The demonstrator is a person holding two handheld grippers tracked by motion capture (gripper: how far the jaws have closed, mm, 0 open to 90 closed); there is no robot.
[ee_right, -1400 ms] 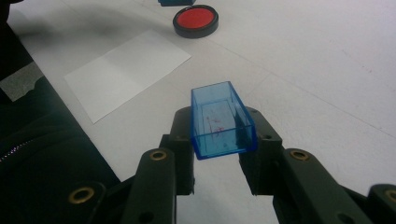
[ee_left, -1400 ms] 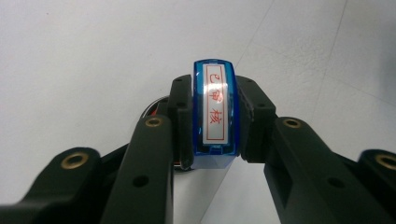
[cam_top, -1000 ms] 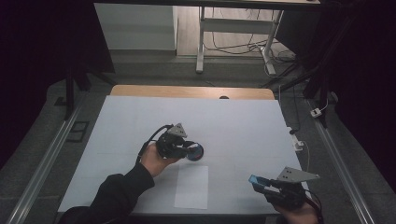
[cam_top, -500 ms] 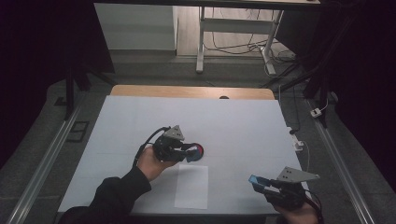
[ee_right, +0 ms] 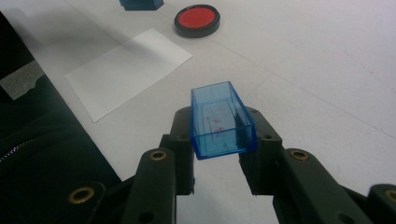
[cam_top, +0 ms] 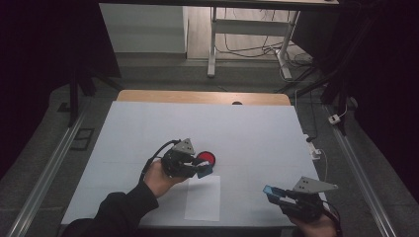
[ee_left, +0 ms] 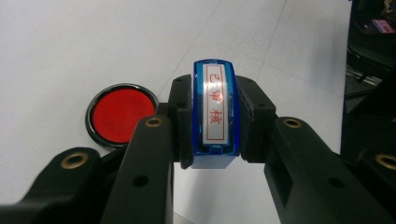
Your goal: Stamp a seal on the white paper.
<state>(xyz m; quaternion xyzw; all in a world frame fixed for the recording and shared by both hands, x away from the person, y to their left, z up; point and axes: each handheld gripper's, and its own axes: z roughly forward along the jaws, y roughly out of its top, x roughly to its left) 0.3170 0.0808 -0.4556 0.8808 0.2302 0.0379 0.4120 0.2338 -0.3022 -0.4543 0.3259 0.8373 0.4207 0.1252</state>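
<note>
My left gripper [cam_top: 201, 169] [ee_left: 215, 122] is shut on a blue stamp [cam_top: 204, 171] [ee_left: 215, 116], whose white label with red characters faces its camera. The stamp hangs just near of the round red ink pad [cam_top: 205, 158] [ee_left: 122, 114] [ee_right: 197, 19] and just beyond the far edge of a white paper sheet [cam_top: 203, 197] [ee_right: 128, 70]. At the near right of the table my right gripper [cam_top: 272, 192] [ee_right: 219, 140] is shut on the stamp's clear blue cap [cam_top: 271, 191] [ee_right: 222, 120], open side up, held above the table.
The white table [cam_top: 247, 133] has a wooden strip [cam_top: 202, 97] along its far edge. Metal rails [cam_top: 44, 173] run down both sides. Cables and a small white box [cam_top: 336, 118] lie off the right edge. A dark sleeve [cam_top: 113, 212] comes in at the near left.
My left gripper has drawn the stamp back off the ink pad towards the paper, uncovering the pad's red face. The right gripper has stayed still.
</note>
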